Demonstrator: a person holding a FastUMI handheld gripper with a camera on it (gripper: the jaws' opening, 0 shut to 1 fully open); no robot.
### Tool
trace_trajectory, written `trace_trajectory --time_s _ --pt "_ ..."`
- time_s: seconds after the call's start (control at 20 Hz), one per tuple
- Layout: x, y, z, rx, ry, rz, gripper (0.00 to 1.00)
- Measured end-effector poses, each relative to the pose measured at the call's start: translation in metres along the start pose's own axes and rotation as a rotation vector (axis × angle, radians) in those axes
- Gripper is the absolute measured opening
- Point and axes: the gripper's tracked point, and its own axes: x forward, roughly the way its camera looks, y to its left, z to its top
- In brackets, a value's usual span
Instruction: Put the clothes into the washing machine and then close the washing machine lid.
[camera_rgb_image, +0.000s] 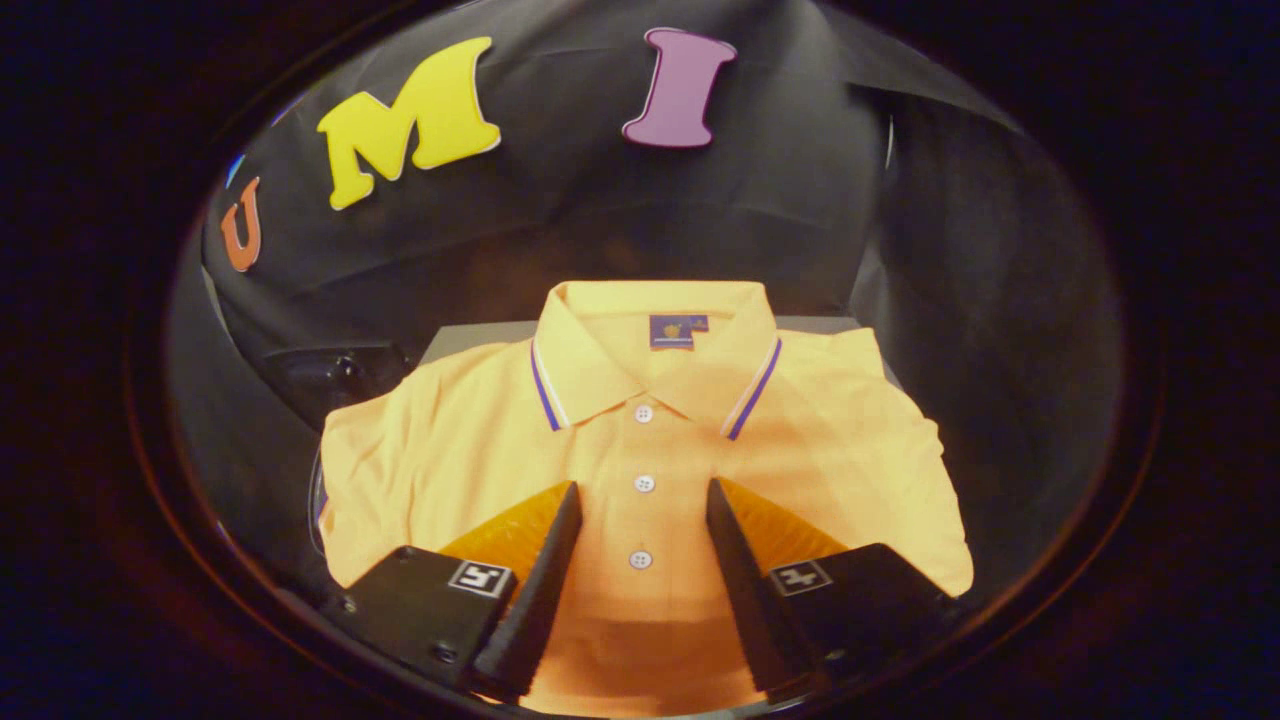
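While the fingers hover apart over the shirt, nothing is gripped yet, so every risk below is a judgement about the pick to come.

Gripper: the gripper (640, 515) is open, its two fingers (548, 560) standing well apart, one on each side of the button placket, over the near part of the shirt. Whether the tips touch the cloth I cannot tell.

Shirt: the yellow polo shirt (460, 450) lies folded and flat, collar (655, 350) at the far end, buttons (644, 483) running down the middle between the fingers. It rests on a grey surface (470, 338) whose edge peeks out behind the left and right shoulders; I judge this to be the desk or the machine's top, but cannot say which.

Dark object: a black part (335, 375) sits to the far left of the shirt, partly under its edge; what it is I cannot tell.

Risk, thin grip: closing on flat cloth may pinch only the top layer, so the fold opens and the rest drags.

Risk, slip: a shallow pinch near the placket may slide off a button and let go.

Risk, snag: a hanging sleeve could catch on the dark object or lie across the machine's opening and block the lid.

Risk, aim: the washing machine's opening is not made out here, so the carry would start without a seen target.
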Motion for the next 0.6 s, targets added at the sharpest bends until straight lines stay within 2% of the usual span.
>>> trace_trajectory --time_s 0.1,0.15,0.25,0.35,0.6 --pt "-0.001 -0.001 -0.001 0.017 0.016 0.018 0.11" --pt "-0.001 -0.001 0.000 0.032 0.029 0.024 0.07" --pt "-0.005 0.000 0.002 0.090 0.057 0.028 0.07" --pt "-0.021 0.000 0.019 0.109 0.000 0.023 0.06" --pt "-0.096 0.014 0.070 0.079 -0.157 0.047 0.06"
